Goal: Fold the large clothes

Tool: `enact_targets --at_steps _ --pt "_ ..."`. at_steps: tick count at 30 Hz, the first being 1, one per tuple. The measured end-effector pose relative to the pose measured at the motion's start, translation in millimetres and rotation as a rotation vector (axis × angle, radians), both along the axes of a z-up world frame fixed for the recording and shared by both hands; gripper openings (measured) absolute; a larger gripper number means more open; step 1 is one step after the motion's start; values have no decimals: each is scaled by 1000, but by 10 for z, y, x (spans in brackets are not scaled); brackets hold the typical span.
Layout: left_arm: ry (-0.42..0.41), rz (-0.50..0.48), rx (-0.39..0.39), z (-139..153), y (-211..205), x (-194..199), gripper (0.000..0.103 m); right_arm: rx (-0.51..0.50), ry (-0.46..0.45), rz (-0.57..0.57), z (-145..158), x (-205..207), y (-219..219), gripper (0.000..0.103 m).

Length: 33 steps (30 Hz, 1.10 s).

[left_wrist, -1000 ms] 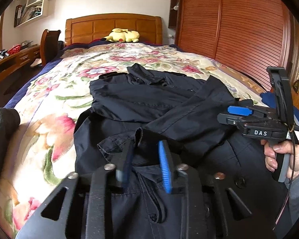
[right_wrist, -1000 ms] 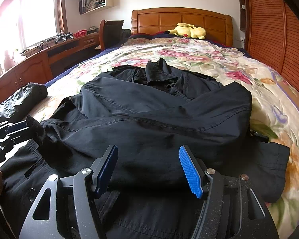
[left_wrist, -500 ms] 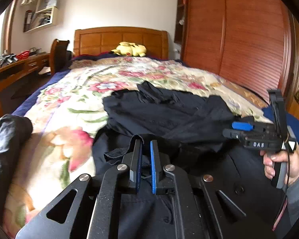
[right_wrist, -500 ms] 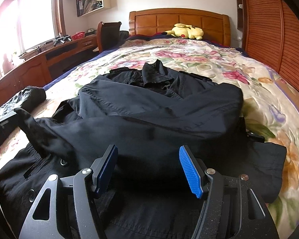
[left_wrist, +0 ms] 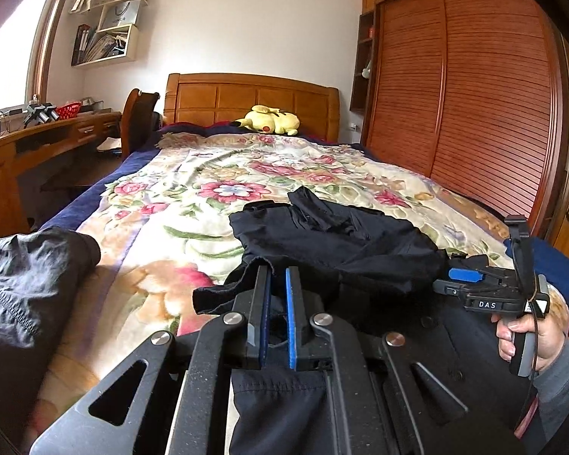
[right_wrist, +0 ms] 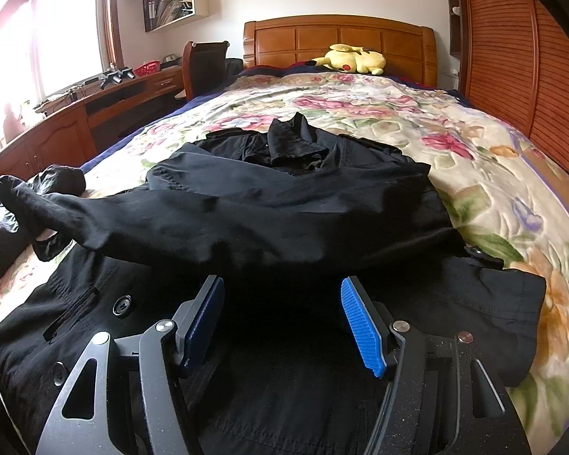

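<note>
My left gripper point(left_wrist: 278, 276) is clamped on the cuff end of one sleeve point(right_wrist: 106, 220) of the large black button-front coat point(right_wrist: 292, 204); blue pads nearly together, with a thin fold of fabric between them. That sleeve is lifted off the coat body and stretches toward the coat's left edge, ending at the far left of the right wrist view. My right gripper point(right_wrist: 282, 316) has its jaws wide apart and holds nothing; it hovers above the coat's lower front, pointing down toward the hem area. It also shows in the left wrist view point(left_wrist: 464, 276), at the coat's right side, with my right hand point(left_wrist: 531, 335) wrapped round the handle, grey sleeve cuff at the wrist.

The coat lies flat on the floral quilted bedspread point(right_wrist: 474, 151), collar toward the wooden headboard point(right_wrist: 339, 43), the other sleeve folded across the chest. A second dark crumpled garment point(left_wrist: 26, 284) sits just left of the coat at the bed's edge. A yellow plush toy point(right_wrist: 354, 58) lies beyond the coat's collar, against the headboard. A wooden desk point(left_wrist: 26, 151) stands well left of the coat, and a slatted wooden wardrobe point(left_wrist: 462, 94) well right of it.
</note>
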<state>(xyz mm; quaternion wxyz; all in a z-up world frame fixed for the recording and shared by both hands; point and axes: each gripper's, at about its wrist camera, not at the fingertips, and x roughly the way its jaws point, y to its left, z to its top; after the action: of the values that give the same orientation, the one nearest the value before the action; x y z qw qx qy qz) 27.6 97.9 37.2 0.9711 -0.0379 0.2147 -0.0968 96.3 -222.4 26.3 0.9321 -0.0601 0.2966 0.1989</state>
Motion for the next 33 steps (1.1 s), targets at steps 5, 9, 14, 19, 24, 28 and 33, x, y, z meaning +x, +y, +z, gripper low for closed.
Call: enact_targets --at_steps 5,9,14,19,24,28,33 --pt "10 -14 -14 30 27 -45 8 0 -1 0 -2 2 -2 66" --pt "-1 23 -5 59 96 -80 14 -2 0 0 -9 5 -1 66" --pt "3 30 -21 24 172 -80 42 -6 -2 2 -18 11 -15 66" --pt "51 6 2 -85 144 -31 58 -6 -2 2 -19 13 -16 66" --pt "74 -19 20 -163 70 -51 80 -10 -6 2 -17 12 -16 66" --pt "91 -16 35 -235 24 -108 80 -12 -10 8 -16 -7 -16 66" --pt "110 -19 73 -323 -48 -185 80 -18 -23 28 10 -123 -27 66"
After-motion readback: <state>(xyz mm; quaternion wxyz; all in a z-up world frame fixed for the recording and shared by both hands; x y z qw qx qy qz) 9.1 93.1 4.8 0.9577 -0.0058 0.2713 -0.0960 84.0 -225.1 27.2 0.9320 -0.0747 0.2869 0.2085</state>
